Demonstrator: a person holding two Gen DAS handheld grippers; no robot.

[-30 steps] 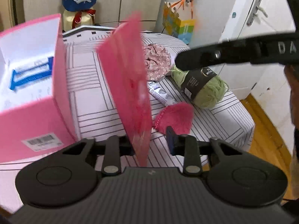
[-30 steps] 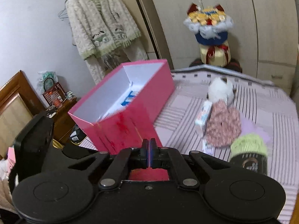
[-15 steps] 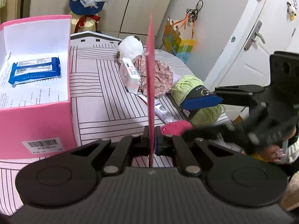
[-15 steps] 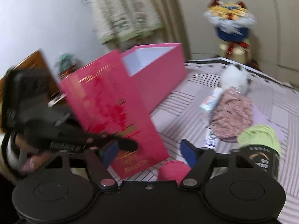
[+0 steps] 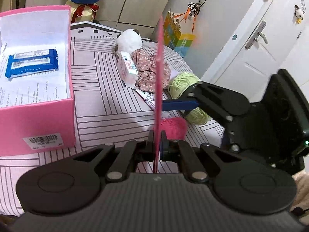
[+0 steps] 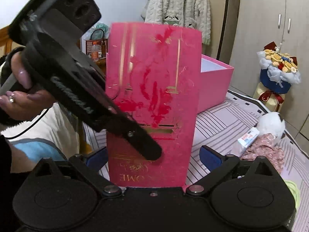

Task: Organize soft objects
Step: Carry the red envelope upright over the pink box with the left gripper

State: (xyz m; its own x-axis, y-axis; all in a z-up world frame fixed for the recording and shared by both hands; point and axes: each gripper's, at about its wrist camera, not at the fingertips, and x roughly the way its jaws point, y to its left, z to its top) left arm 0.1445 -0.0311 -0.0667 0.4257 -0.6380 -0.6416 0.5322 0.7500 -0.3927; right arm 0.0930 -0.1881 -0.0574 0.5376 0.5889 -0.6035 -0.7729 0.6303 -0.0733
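1. The left gripper (image 5: 156, 145) is clamped shut on the lower edge of a red card lid (image 6: 152, 100), held upright and edge-on to the left wrist camera above a bed (image 5: 108, 100) spread with a pink cover lined in grey.
2. The right gripper (image 6: 153, 157) stands with its jaws wide apart, one blue pad on either side of the lid, gripping nothing.
3. The open pink box (image 5: 36, 123) sits on the bed's left side with a blue wipes pack (image 5: 31, 62) lying inside.
4. A white plush toy (image 5: 128, 40), tissue pack (image 5: 127, 69), floral cloth (image 5: 150, 69), green yarn ball (image 5: 185, 89) and a pink knitted piece (image 5: 173, 127) lie clustered on the bedcover to the right.
5. Behind stand pale wardrobe doors (image 6: 270, 19), a bouquet (image 6: 278, 69) and a white door (image 5: 256, 54); a cream cardigan (image 6: 177, 5) hangs on the wall.
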